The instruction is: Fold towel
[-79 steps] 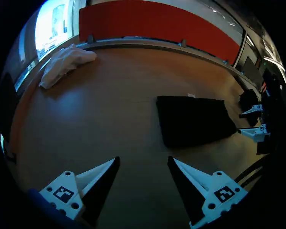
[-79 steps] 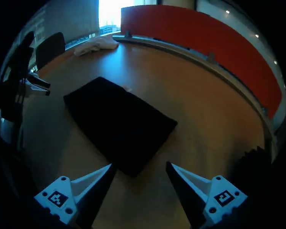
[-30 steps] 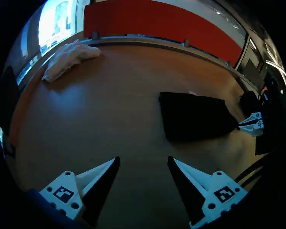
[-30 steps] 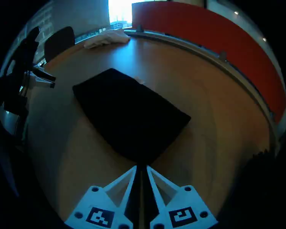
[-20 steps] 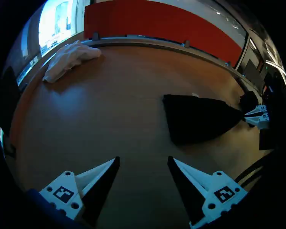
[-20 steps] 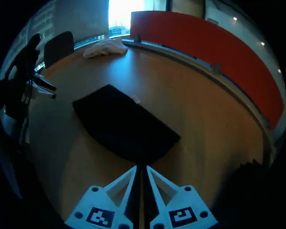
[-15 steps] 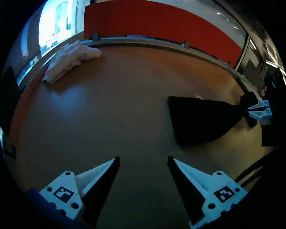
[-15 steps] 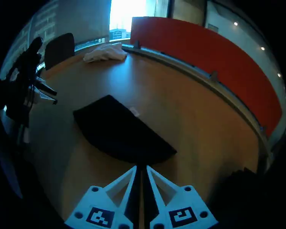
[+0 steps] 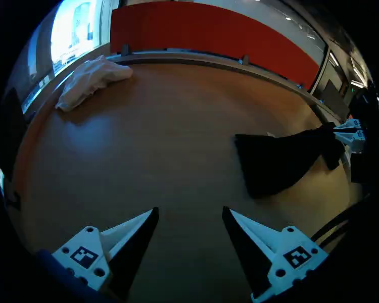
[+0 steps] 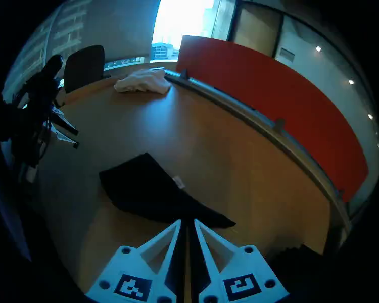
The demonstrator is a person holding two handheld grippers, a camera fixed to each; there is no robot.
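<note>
Towel: black (image 9: 273, 161), soft and matte. Most of it lies flat on the table (image 9: 139, 151) in a rough wedge. One corner is drawn up off the wood into a stretched, creased peak.
Tag: a small white tag (image 10: 178, 182) sits at the towel's far edge.
Right claw: its white, wedge-shaped fingers (image 10: 187, 221) are pressed together, with the towel's raised corner pinched between the tips.
Left claw: its pointed white fingers with dark inner faces (image 9: 190, 209) are spread wide and hold nothing. It hangs over bare wood, well apart from the towel.
Table: smooth brown wood with a soft sheen and a grey rail along its curved far edge.
White cloth: a crumpled, lumpy heap (image 9: 91, 81) at the table's far end.
Red panel: flat and plain (image 9: 215, 30), standing along the far rail.
</note>
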